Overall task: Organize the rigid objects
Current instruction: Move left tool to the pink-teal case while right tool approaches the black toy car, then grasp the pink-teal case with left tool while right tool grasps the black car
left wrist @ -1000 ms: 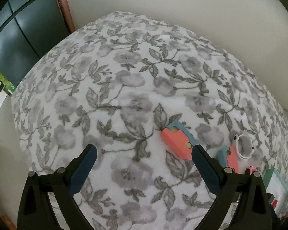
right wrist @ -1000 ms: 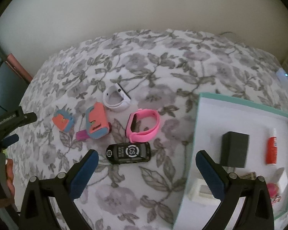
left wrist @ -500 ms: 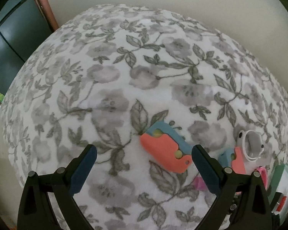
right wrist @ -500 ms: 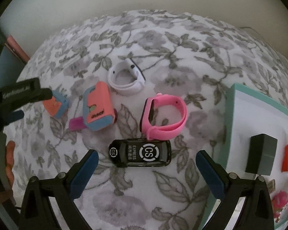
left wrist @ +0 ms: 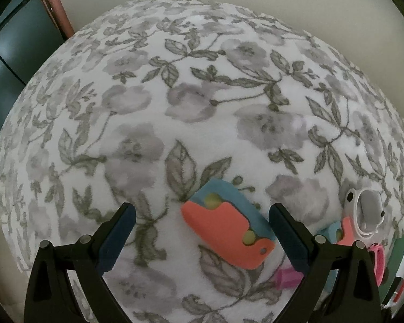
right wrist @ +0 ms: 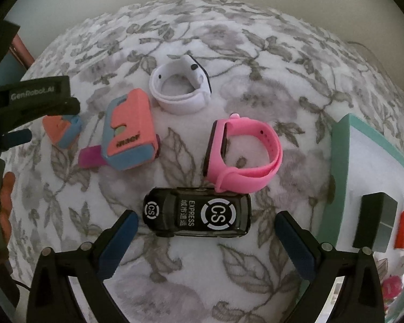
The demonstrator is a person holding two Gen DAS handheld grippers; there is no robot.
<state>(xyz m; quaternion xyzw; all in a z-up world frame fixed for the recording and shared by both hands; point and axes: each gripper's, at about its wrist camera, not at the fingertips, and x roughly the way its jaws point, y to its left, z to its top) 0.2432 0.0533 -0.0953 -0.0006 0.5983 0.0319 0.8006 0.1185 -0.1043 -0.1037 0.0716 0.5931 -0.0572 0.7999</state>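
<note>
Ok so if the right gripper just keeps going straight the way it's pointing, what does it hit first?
Most likely the black toy car, lying crosswise just ahead of the open right gripper; the pink watch band lies just beyond. Depth is uncertain.

A black toy car (right wrist: pixel 197 212) lies low in the centre of the right wrist view, side on, with white "CS" rings and "EXPRESS" on its roof. Just above it, to the right, a pink watch band (right wrist: pixel 242 156) stands on its edge, closed in a loop; whether the two touch I cannot tell. A white band (right wrist: pixel 181 89), also looped, lies above the centre. Left of centre is a coral and blue block (right wrist: pixel 129 134) with a magenta tab at its lower left. A smaller coral and blue piece (left wrist: pixel 227 231) lies in the lower centre of the left wrist view. A mint tray (right wrist: pixel 334 177) at the right edge holds a black box (right wrist: pixel 375 220) and a red tube (right wrist: pixel 402 228).
</note>
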